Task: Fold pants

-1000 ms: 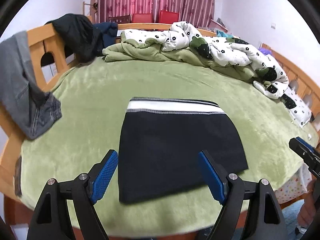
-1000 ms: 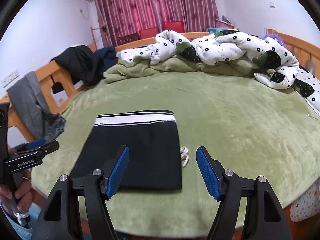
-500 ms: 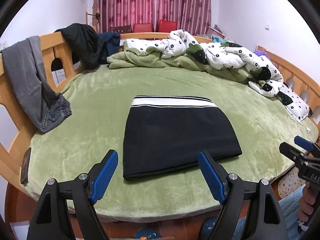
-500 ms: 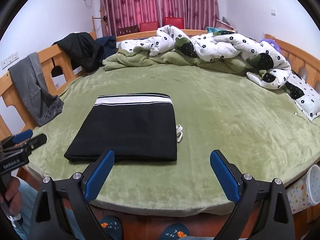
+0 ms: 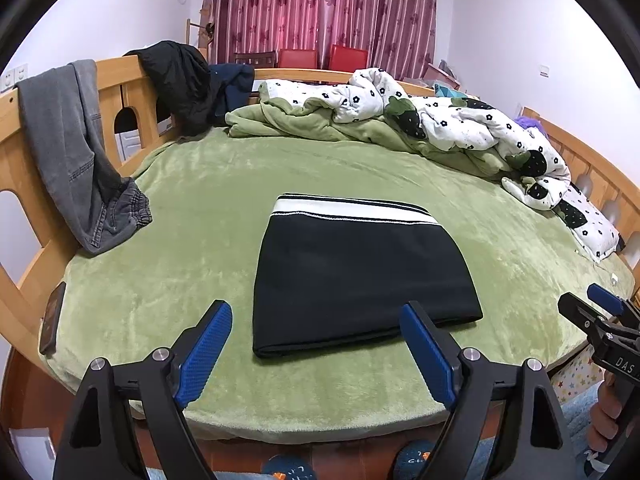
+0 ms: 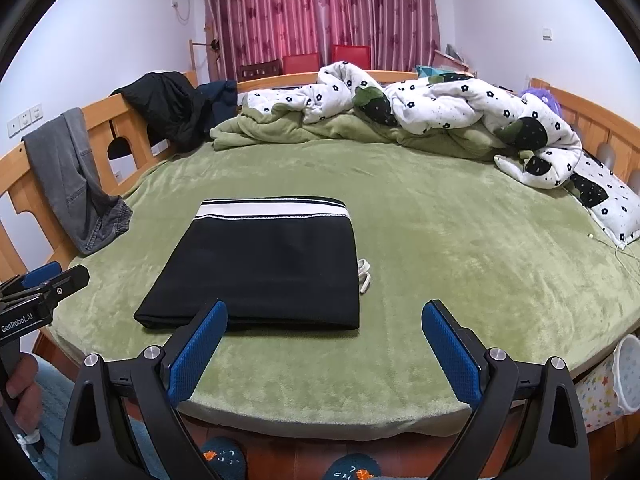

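Black pants [image 5: 360, 272] with a white-striped waistband lie folded into a flat rectangle on the green bed cover [image 5: 200, 240]; they also show in the right wrist view [image 6: 264, 268]. A white drawstring end [image 6: 364, 276] sticks out at their right side. My left gripper [image 5: 316, 344] is open and empty, held back at the bed's near edge. My right gripper [image 6: 324, 344] is open and empty, also back from the pants. Each gripper shows at the edge of the other's view.
Grey jeans [image 5: 76, 152] hang on the wooden bed rail at left. A dark jacket [image 5: 180, 84] hangs on the rail further back. A crumpled flowered duvet [image 5: 440, 128] lies along the far side. A phone [image 5: 52, 324] lies at the bed's left edge. A star-patterned bin [image 6: 616, 380] stands at right.
Both grippers have pulled back from the pants toward the bed's near edge and risen slightly. The right gripper's jaws have widened. The pants have not moved.
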`<action>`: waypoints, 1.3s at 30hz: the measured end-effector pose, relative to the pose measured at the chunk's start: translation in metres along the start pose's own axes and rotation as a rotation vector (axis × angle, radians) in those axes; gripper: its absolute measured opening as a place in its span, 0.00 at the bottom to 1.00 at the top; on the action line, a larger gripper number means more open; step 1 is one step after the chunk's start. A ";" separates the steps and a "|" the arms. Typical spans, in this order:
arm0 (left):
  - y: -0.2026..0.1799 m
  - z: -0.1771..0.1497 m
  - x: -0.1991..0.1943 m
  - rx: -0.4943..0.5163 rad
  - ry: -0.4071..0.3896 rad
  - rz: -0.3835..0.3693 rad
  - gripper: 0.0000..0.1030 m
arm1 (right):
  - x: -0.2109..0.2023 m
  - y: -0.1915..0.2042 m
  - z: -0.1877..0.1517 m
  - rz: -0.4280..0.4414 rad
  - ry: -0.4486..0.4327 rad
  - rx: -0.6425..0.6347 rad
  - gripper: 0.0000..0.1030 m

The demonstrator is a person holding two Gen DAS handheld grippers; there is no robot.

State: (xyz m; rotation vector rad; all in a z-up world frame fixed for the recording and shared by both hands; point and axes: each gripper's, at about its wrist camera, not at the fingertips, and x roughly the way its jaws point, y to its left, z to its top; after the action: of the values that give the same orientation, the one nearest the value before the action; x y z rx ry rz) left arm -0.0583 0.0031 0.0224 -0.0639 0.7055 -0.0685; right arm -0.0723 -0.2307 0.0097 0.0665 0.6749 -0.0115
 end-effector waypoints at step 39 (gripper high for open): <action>-0.010 -0.002 0.001 0.023 -0.001 0.013 0.83 | 0.000 -0.006 -0.001 -0.023 -0.010 -0.014 0.94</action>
State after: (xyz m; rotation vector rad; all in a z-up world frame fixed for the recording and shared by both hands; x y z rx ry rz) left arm -0.0597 -0.0070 0.0210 -0.0379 0.7038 -0.0644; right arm -0.0732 -0.2364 0.0086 0.0454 0.6654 -0.0296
